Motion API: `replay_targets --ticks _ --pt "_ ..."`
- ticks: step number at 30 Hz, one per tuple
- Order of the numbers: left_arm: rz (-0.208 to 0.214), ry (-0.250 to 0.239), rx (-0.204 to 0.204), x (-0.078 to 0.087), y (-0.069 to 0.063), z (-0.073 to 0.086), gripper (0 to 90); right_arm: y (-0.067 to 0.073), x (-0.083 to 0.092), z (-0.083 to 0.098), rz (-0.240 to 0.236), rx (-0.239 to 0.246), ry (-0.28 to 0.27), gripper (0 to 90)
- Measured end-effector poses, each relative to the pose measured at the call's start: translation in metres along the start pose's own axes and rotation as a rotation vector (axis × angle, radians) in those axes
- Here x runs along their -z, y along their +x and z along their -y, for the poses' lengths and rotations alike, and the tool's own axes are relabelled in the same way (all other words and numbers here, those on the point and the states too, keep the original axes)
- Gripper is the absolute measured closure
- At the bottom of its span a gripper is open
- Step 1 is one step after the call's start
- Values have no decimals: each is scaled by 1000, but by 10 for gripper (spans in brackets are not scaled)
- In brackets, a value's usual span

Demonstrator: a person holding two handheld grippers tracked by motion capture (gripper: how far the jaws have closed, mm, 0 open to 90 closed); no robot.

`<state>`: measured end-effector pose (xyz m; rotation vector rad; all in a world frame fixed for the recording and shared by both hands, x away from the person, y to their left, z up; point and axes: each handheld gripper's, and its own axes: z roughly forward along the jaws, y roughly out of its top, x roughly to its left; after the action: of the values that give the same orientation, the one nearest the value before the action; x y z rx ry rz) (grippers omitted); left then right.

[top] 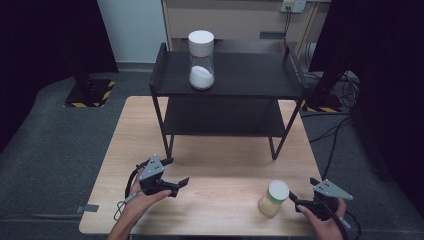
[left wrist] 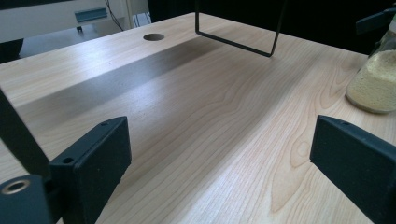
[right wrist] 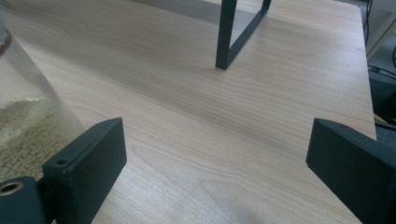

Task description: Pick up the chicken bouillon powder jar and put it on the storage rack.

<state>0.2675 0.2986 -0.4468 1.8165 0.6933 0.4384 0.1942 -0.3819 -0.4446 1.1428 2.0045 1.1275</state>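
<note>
- We see the high view dim, its surroundings nearly black, the counter (top: 210, 200) evenly lit from above.
- The rack (top: 227, 75) shadows the counter's far edge.
- Our gripper views look brighter, their near fingers (left wrist: 98, 158) soft.

Two jars, one white-filled (top: 201, 59), one yellow-filled (top: 274, 198), one black shelf (top: 235, 75), two grippers (top: 172, 174) (top: 300, 192)

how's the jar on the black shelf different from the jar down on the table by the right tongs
The shelf jar holds white powder filling roughly its lower third; the table jar holds yellowish grains. The shelf jar stands on the rack's top tier, far from both hands; the table jar sits on the wooden table, just left of the right tongs. Both are clear, upright, and capped with pale lids.
</note>
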Motion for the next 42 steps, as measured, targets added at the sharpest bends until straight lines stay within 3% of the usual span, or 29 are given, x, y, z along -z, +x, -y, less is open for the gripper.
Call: replay_targets --ticks 7,11,17,28,36,42 --pt "-3 -15 21 5 4 3 40 -9 1 -2 -66 33 -13 55" --pt "-5 -13 22 5 4 3 41 -10 2 -5 -72 52 -9 45" --pt "-7 -8 17 5 4 3 40 -16 9 -7 -66 42 -22 45" --pt "-7 -5 18 4 3 3 40 -22 16 -12 -101 48 -53 50" --pt "-9 -2 13 5 3 2 40 -24 13 -19 -154 94 -11 60" --pt "-11 -3 15 5 3 2 41 -25 13 -35 -194 153 56 66"
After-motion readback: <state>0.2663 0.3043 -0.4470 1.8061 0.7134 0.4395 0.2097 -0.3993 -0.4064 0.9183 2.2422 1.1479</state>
